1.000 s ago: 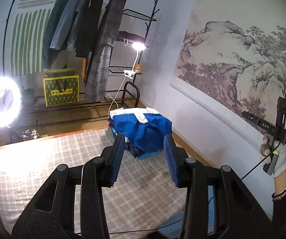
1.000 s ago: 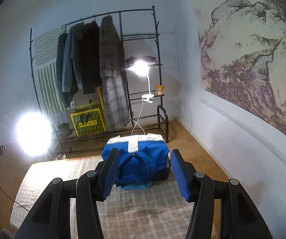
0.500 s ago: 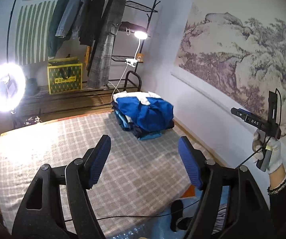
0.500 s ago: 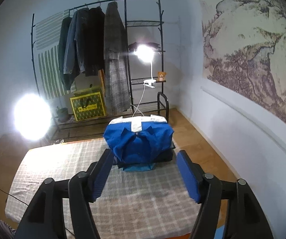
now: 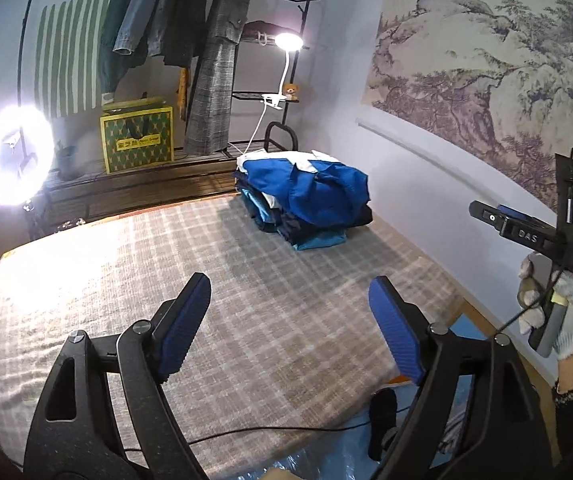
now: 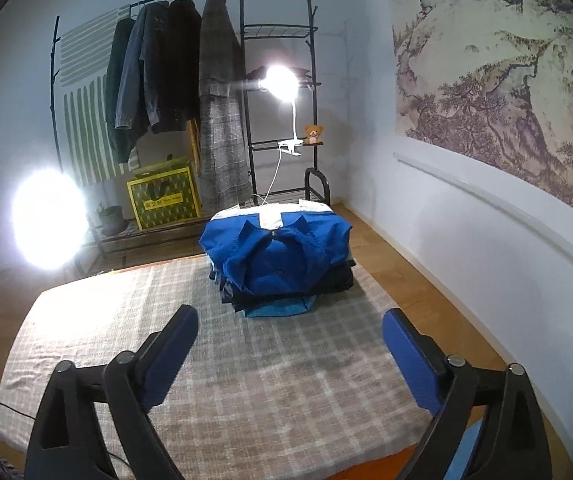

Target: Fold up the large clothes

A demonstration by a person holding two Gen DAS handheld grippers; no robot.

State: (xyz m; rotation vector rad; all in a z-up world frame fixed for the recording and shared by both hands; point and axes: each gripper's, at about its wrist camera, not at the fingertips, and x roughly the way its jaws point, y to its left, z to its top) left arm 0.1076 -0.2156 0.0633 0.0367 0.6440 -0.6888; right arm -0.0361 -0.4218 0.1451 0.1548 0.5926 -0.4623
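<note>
Both grippers spread wide, nothing btwn the pads. Your left gripper (image 5: 289, 300) has just been opening, jaws far apart over bare plaid mat (image 5: 246, 280). Same for your right gripper (image 6: 290, 332), jaws just been opening, empty, above the mat. Folded clothes stack (image 6: 276, 258) sits at far end of mat, blue jacket (image 6: 274, 252) on top w/ white piece behind the collar, dark layers + a light-blue one under it. From right wrist cam the stack is at 12 o'clock, apart from the fingertips; from left cam it's at approx 1 o'clock. Your right hand (image 5: 554, 304), white glove, shows at 3 o'clock in left cam. Garment rack (image 6: 214, 80) w/ hanging coats behind the stack, ring light (image 6: 48, 224) at 9 o'clock.
</note>
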